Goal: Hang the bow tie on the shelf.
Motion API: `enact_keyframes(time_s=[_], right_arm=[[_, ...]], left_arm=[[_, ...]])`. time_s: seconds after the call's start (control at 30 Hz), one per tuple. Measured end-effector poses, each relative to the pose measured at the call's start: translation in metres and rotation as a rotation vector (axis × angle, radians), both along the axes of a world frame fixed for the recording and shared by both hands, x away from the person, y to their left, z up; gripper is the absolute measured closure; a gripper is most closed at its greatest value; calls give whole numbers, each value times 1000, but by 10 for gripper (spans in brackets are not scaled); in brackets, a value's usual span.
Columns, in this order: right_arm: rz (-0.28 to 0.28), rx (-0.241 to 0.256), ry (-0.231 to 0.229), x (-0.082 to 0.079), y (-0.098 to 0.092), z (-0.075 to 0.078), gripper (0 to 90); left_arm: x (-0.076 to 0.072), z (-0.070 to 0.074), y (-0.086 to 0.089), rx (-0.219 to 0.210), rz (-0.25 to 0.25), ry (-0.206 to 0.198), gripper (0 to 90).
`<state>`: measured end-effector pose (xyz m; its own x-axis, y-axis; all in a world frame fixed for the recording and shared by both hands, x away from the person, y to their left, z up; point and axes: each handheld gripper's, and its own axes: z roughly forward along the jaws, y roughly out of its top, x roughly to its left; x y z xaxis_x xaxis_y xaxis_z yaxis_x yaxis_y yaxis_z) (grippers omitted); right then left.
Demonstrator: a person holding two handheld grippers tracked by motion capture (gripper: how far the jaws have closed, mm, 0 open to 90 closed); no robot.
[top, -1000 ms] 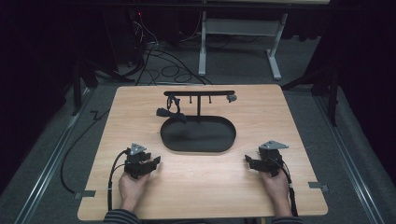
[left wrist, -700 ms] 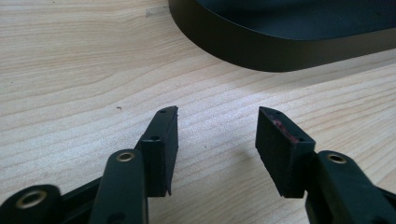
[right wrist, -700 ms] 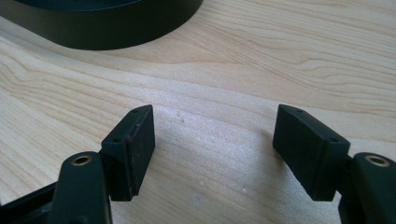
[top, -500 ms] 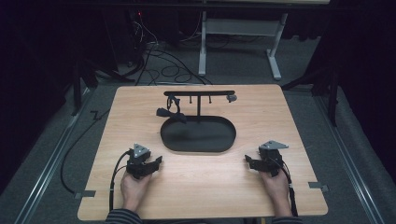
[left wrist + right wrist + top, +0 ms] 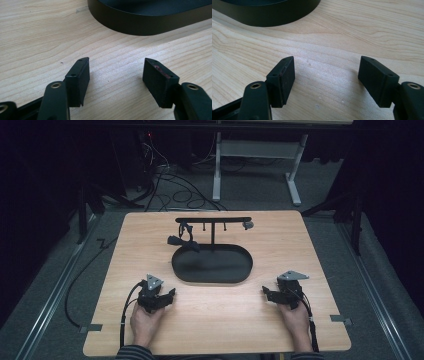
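High view: a person rests the left tool (image 5: 170, 294) and the right tool (image 5: 265, 292) on a pale wooden surface (image 5: 320, 250), one at each near corner, with a black oval tray (image 5: 212, 264) lying ahead of and between them. Both tools stand with jaws spread apart and nothing between them, as the left gripper view and right gripper view confirm, each showing bare wood grain between the jaws and the tray's dark wall beyond. Behind the tray, farther from both tools, rises a black T-shaped stand (image 5: 213, 220) from whose crossbar small items hang; a dark cord-like piece (image 5: 181, 241) droops at its left end, too small to identify. By the look of it the work has not begun: nothing is gripped and the tray appears empty. Around the surface, grey carpet, trailing cables (image 5: 165, 175) and a white table frame (image 5: 257, 150) fade into a darkened room.
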<state>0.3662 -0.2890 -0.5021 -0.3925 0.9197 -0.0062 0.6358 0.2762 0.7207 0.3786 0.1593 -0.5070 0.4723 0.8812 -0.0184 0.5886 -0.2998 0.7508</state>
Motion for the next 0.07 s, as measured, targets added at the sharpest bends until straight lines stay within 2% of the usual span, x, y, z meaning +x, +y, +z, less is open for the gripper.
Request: enact_keyframes(time_s=[0.07], right_arm=[[1,-1,1,0,0,0,310]], left_arm=[[0,0,0,1,0,0,387]])
